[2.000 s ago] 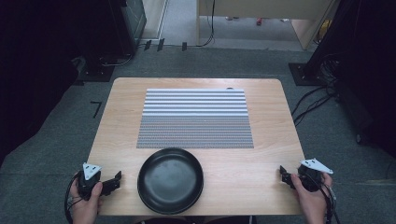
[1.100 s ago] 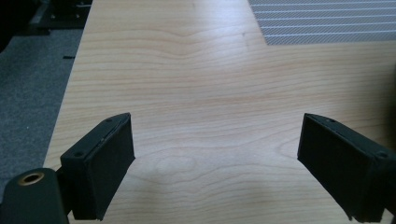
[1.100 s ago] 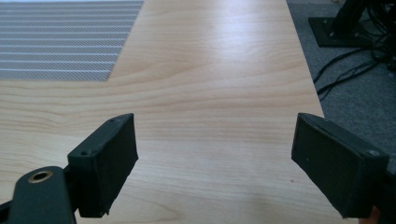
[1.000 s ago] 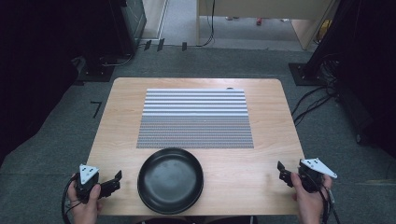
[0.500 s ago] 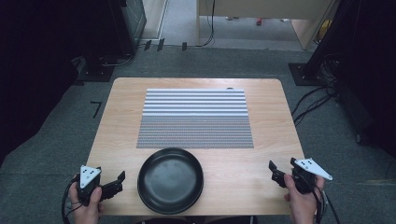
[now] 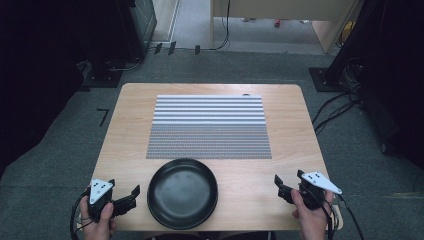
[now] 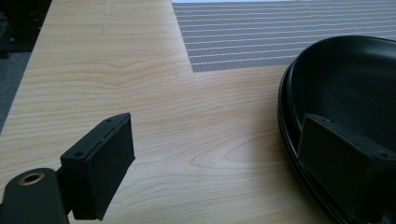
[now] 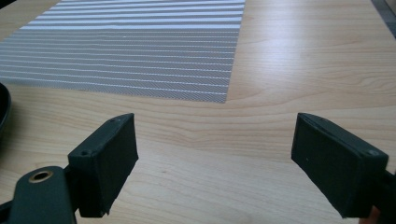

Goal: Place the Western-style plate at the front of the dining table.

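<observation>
**Black dish sits empty between two spread claws**

While both hands wait at the near edge of the wooden table (image 6: 125,130), the round black dish (image 6: 182,193) lies at the middle of that edge with nothing in it; its dark inner floor is bare in the high view and in the left gripper view. Its near rim comes close to the table's front edge, and its far rim almost meets the near border of the striped grey mat (image 6: 209,127), which lies flat across the table's centre.

Low at the left corner, the left gripper (image 6: 132,194) points toward the dish with its jaws spread wide and nothing between them. From its own camera one jaw stands over bare wood and the other in front of the dish's rim; whether that jaw touches the rim I cannot tell.

At the right, the right gripper (image 6: 287,181) is also wide open and empty, its jaws framing plain wood, with the mat's near corner ahead and a sliver of the dish (image 8: 3,109) at the far left of its view. It stands well apart from the dish.

Open wood runs down both sides of the mat and along the strip between mat and front edge on the right. Grey carpet (image 6: 350,150) surrounds the table, with cables (image 6: 330,107) trailing beyond its right edge.
</observation>
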A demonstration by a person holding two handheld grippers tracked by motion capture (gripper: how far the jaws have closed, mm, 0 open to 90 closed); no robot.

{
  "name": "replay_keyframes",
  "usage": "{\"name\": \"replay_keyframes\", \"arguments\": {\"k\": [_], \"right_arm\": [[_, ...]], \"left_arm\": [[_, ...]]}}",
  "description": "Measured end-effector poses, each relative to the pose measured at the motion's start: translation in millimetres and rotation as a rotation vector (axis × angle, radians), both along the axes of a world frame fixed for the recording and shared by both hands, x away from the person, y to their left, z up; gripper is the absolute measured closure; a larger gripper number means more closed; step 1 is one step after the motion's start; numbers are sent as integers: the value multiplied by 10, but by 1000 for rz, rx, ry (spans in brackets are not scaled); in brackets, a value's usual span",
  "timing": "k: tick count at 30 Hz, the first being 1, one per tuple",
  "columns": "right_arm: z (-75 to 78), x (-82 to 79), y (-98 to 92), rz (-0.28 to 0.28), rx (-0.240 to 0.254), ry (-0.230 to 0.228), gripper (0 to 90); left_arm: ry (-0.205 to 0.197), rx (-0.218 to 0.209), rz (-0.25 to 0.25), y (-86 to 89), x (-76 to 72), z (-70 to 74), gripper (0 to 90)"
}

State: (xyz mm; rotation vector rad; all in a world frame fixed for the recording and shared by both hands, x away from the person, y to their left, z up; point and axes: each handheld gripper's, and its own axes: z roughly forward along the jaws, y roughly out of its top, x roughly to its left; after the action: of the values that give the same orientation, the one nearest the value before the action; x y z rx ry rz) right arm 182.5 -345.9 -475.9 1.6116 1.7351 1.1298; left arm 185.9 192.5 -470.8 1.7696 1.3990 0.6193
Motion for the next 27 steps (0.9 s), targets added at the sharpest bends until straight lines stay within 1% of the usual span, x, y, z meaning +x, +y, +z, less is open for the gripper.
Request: {"name": "replay_keyframes", "arguments": {"k": [1, 5, 9, 22, 27], "right_arm": [[-2, 1, 18, 5, -1, -1, 140], [-7, -11, 91, 22, 31, 7, 140], [-12, -24, 160, 40, 38, 10, 140], [-39, -43, 353, 81, 27, 7, 142], [-53, -58, 444, 101, 27, 13, 142]], "left_arm": [[-1, 1, -4, -11, -3, 2, 107], [0, -2, -14, -52, -13, 4, 107], [-1, -2, -25, -82, -23, 10, 107], [-1, -1, -63, -204, -51, 13, 107], [-3, -7, -71, -241, -69, 14, 107]]}}
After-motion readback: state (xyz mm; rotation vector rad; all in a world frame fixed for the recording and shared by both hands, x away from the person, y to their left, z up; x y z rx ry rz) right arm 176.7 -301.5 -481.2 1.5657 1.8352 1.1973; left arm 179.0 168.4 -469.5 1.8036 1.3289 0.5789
